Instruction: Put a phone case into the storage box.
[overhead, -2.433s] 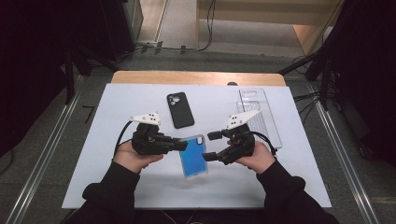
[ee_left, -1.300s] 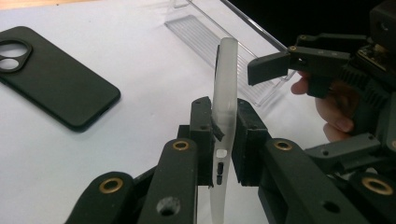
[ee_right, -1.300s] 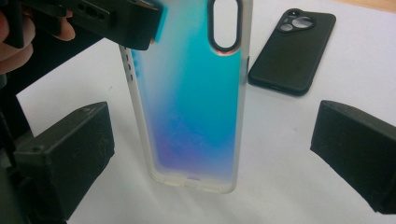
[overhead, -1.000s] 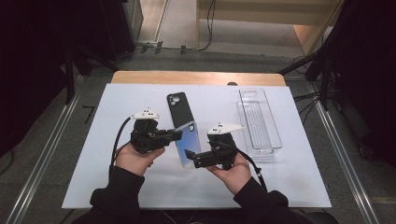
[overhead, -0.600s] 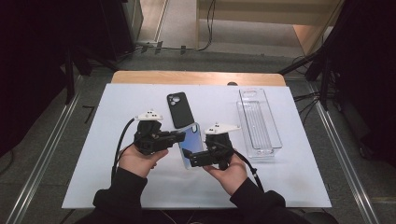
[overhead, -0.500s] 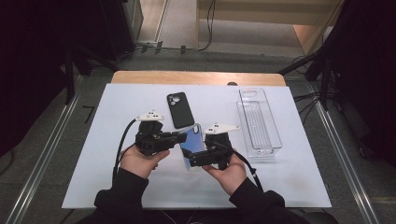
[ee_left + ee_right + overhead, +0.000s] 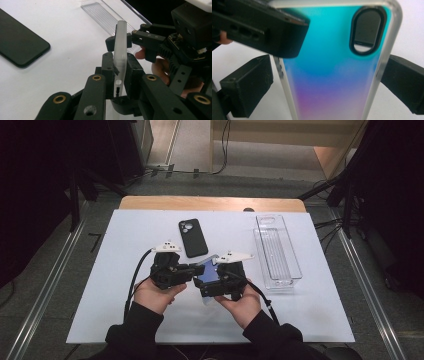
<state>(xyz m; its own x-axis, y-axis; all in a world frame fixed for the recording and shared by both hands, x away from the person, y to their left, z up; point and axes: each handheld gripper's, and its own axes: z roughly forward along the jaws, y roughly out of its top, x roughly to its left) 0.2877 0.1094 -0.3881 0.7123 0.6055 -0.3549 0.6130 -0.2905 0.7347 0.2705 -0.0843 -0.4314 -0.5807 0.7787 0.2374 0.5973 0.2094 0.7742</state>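
Observation:
A translucent phone case (image 7: 209,273) with a blue-to-purple back is held just above the white table (image 7: 100,285) between both grippers. My left gripper (image 7: 120,72) is shut on the case (image 7: 120,37) across its thin edge. In the high view this gripper (image 7: 194,269) sits to the left of the case. My right gripper (image 7: 328,82) spans the case (image 7: 332,75) across its width, one pad on each long edge, below the oval camera cutout. From above, the right gripper (image 7: 207,284) comes in from the right.
A black phone (image 7: 192,237) lies face down on the table just beyond the hands. A clear plastic tray (image 7: 277,251) stands at the right. The table's wooden far edge (image 7: 210,203) runs behind them.
The case lay on the table between the grippers; now it is raised and tilted. The right hand has shifted left, closer to the left gripper. In the last half second little moved.

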